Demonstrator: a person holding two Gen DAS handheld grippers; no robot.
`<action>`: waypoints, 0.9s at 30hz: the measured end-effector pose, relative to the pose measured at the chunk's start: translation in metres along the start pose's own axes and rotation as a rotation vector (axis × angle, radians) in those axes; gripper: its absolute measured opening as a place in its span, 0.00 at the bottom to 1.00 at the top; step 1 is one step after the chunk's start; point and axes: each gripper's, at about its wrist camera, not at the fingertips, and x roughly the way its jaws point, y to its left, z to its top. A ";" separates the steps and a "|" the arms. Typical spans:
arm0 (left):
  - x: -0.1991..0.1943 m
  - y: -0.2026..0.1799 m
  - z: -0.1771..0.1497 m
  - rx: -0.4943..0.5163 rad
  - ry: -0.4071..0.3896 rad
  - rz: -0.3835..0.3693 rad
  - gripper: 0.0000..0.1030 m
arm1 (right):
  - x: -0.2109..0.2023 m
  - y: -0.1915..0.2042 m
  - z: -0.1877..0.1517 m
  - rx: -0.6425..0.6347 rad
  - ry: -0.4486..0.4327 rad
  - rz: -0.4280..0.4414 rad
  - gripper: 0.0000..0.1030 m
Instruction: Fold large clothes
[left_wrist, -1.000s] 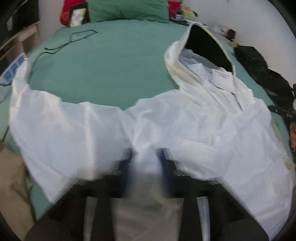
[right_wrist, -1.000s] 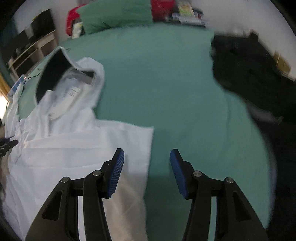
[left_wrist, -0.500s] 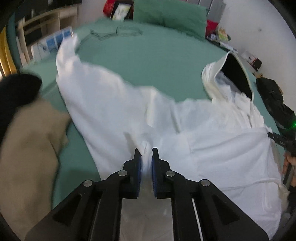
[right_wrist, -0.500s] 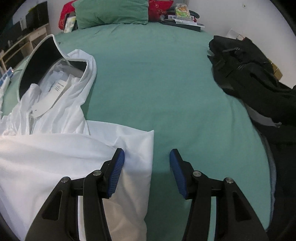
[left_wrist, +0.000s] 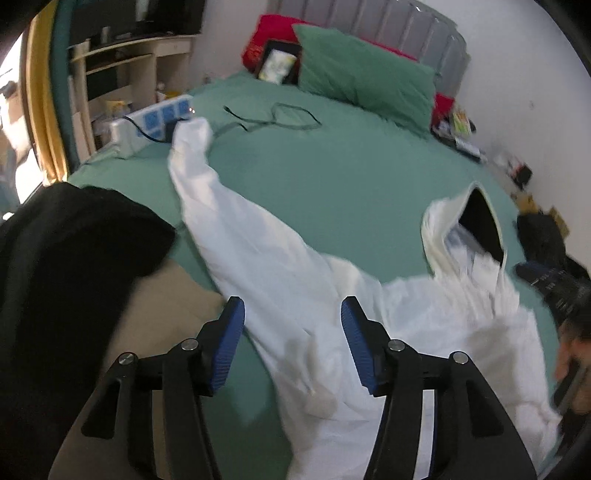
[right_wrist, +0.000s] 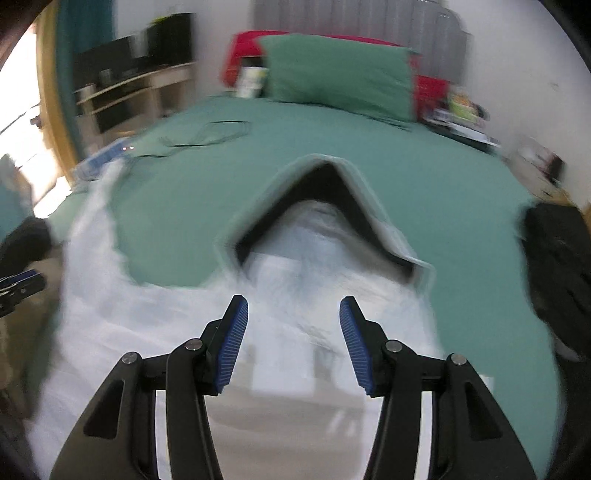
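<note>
The left tongs (left_wrist: 291, 345), which were pinching a fold of the white hooded jacket (left_wrist: 280, 280) half a second ago, have just been opening and are now standing wide, with the cloth lying under them but not pressed by either pad. The jacket's long sleeve (left_wrist: 199, 184) is now stretching out across the green bed (left_wrist: 332, 173) toward the power strip (left_wrist: 155, 118), seemingly let go there so that it lies flat and straight for folding. The right tongs (right_wrist: 293, 343) have swung from the jacket's side edge to its middle; they are hovering apart, gripping nothing, and pointing at the dark-lined hood (right_wrist: 325, 206).

The jacket is lying spread on the near part of the bed, hood toward the green pillow (left_wrist: 365, 85), body nearest the person. Black clothing (left_wrist: 74, 236) is sitting at the left edge of the left view and another dark pile (right_wrist: 554, 266) at the right edge of the right view, both off the jacket, so the folding area is staying free.

The right view is blurring heavily, so fine creases there cannot be judged. The jacket is looking only spread, not yet folded; the sleeve and hood probably need bringing inward next.
</note>
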 end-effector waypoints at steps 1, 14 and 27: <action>-0.004 0.006 0.004 -0.006 -0.012 0.010 0.56 | 0.005 0.014 0.002 -0.003 0.002 0.033 0.50; -0.020 0.076 0.038 -0.121 -0.058 0.050 0.56 | 0.110 0.207 0.021 -0.097 0.082 0.393 0.50; -0.015 0.078 0.035 -0.120 -0.037 0.034 0.56 | 0.133 0.240 0.028 -0.143 0.117 0.413 0.03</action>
